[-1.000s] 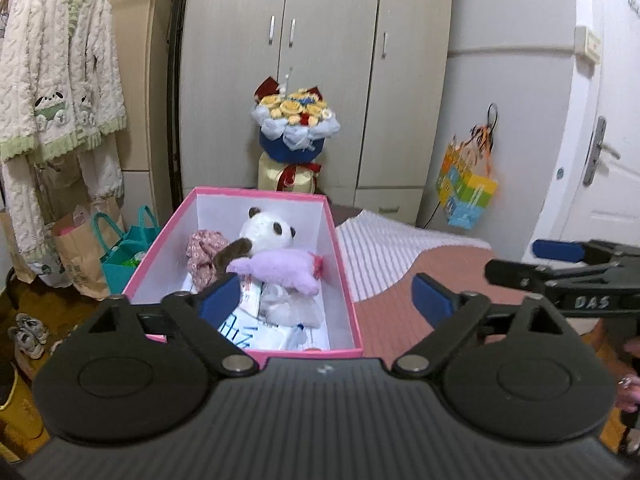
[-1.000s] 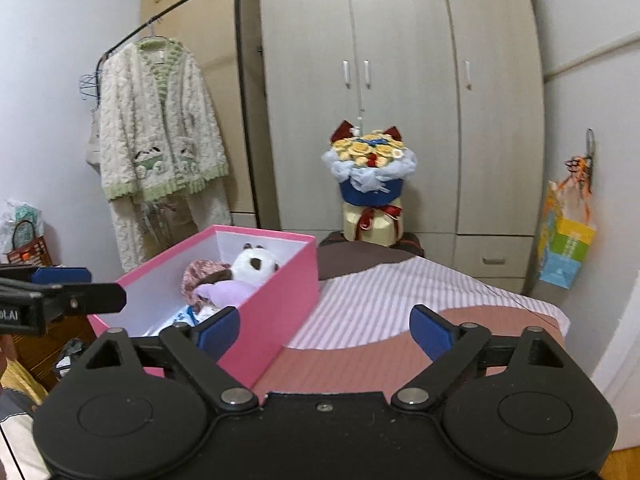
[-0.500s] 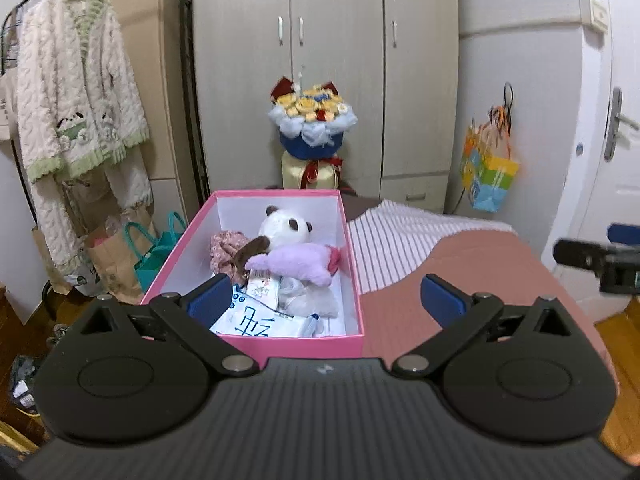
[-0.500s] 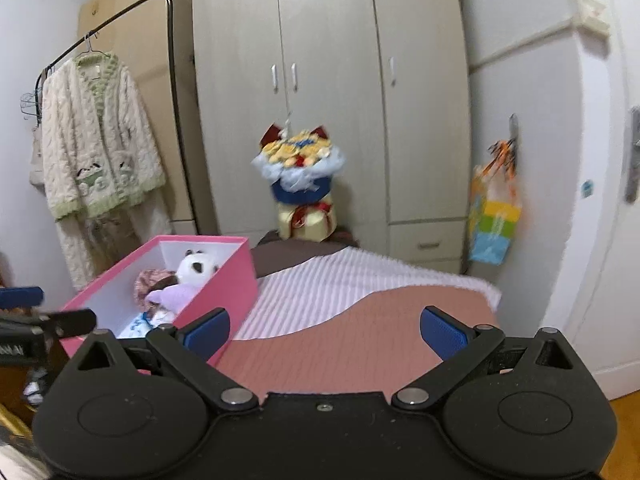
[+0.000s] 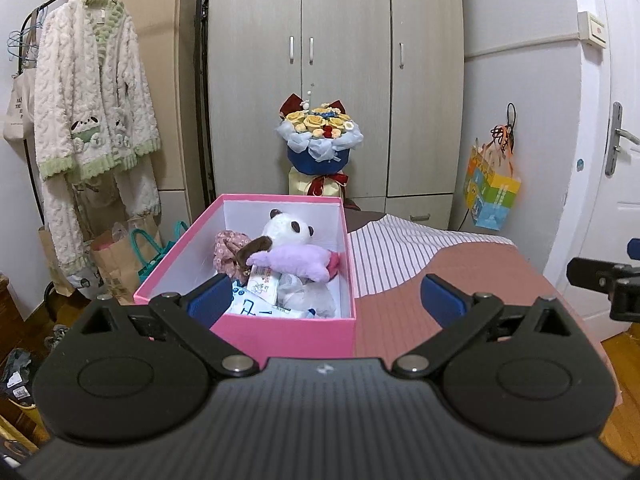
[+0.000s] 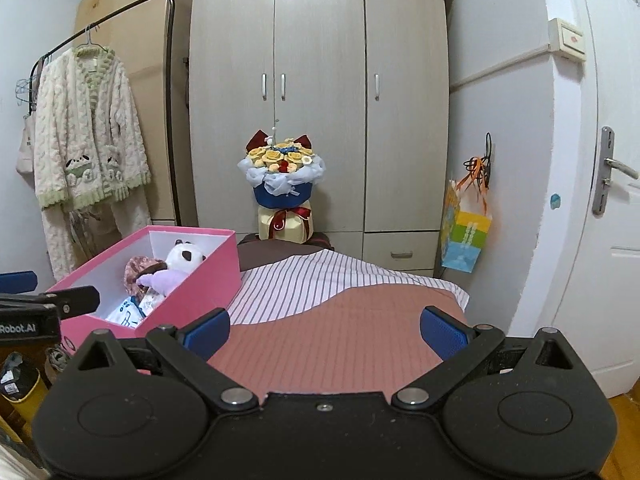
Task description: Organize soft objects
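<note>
Pink cardboard, white on the inside, forms the open rectangular box [image 5: 280,340] that sits on the striped brown-and-white bedspread [image 5: 440,280], at about eleven o'clock from the left gripper [image 5: 326,304] and ten o'clock from the right gripper [image 6: 324,330]. Inside it, toward the far end, a white plush panda with dark ears and a brown arm [image 5: 286,230] leans against the box's back wall, and a lilac plush toy with a pink end [image 5: 298,262] lies across it. At nine o'clock from the panda sits a crumpled floral fabric piece [image 5: 226,250]; nearer the front wall lie white printed packets with blue lettering [image 5: 256,304]. Both grippers hover above the bedspread with their blue-padded fingers spread wide, gripping nothing. Beyond the box, at twelve o'clock, a bouquet of yellow roses in blue and white wrapping [image 5: 320,140] stands before a grey three-door wardrobe [image 5: 340,60]. A cream fluffy robe with green trim [image 5: 92,120] hangs at ten o'clock.
</note>
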A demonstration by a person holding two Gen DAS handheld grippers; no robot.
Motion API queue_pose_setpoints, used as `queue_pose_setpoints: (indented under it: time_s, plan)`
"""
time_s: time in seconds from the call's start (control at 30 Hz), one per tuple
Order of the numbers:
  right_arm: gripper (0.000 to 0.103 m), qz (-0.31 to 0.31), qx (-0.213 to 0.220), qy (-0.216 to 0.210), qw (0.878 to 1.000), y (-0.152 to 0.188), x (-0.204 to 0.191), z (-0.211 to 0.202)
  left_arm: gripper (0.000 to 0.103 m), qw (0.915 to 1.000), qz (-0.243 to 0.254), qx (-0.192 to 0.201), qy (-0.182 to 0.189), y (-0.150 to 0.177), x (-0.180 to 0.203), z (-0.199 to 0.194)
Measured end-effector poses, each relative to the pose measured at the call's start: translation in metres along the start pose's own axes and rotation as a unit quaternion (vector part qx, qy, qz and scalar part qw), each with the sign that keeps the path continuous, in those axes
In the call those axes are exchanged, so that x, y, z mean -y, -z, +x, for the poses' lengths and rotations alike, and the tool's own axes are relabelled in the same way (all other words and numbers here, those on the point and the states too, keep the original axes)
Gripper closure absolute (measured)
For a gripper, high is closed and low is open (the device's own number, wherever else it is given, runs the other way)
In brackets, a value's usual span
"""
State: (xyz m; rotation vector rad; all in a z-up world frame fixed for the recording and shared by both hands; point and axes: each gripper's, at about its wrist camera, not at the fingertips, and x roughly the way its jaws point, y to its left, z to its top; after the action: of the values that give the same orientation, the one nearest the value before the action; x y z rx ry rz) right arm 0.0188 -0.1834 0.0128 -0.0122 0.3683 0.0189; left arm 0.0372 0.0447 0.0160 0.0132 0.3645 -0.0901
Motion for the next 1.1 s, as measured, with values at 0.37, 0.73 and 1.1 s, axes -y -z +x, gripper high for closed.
queue_pose_setpoints:
  time_s: [0.37, 0.73, 1.1]
  plan:
    - [0.000, -0.018, 0.020, 0.037, 0.999, 0.010, -0.006, -0.006, 0.001, 0.9996, 0.016, 0.015, -0.019, 0.012, 0.008, -0.005]
    - [0.000, -0.014, 0.021, 0.039, 0.999, 0.013, -0.004, -0.017, 0.001, 0.9996, 0.021, 0.009, -0.014, 0.017, 0.011, -0.002]
    - [0.000, -0.010, 0.024, 0.045, 0.999, 0.020, -0.001, -0.016, 0.001, 0.9998, 0.014, 0.008, -0.010, 0.023, 0.013, -0.002]
